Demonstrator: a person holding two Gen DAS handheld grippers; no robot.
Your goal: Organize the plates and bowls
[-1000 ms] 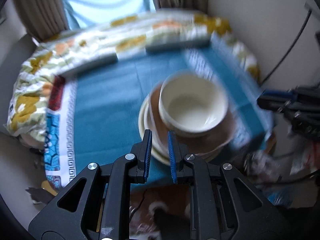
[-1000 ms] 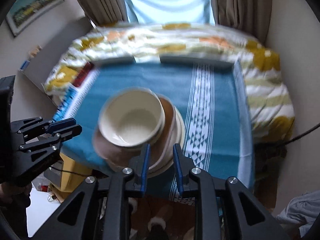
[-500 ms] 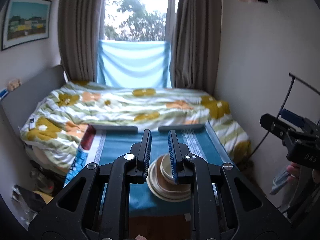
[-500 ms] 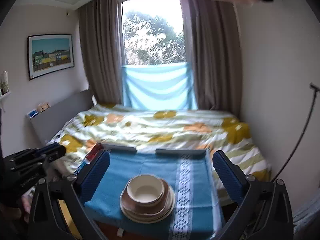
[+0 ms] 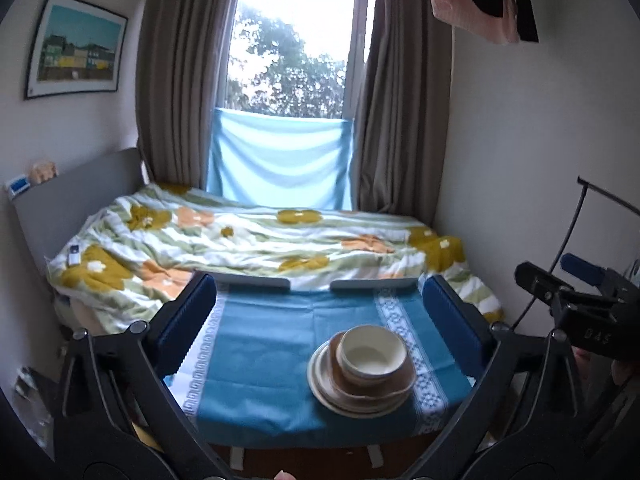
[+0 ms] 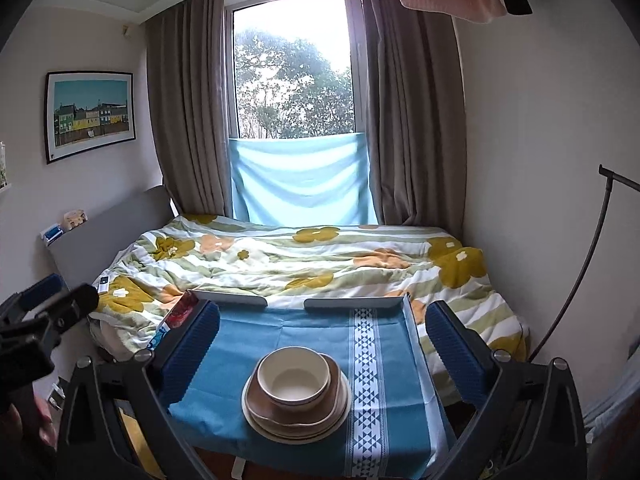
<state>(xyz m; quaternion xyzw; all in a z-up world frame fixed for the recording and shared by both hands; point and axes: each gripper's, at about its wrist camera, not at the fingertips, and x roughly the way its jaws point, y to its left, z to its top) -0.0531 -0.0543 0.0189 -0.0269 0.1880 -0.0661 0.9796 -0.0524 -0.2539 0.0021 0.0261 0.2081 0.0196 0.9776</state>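
Near the front edge of your blue-clothed table (image 6: 392, 360), the cream ceramic bowl (image 6: 293, 378) sits stacked on brown and cream plates (image 6: 296, 416), while your left gripper (image 5: 320, 328) and right gripper (image 6: 322, 338), jaws just spread wide and empty, have backed off, so stacking looks finished.

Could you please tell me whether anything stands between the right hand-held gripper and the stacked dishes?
Nothing visible does: the right hand-held gripper, open, faces the cream bowl on the stacked brown and cream plates across bare blue tablecloth.
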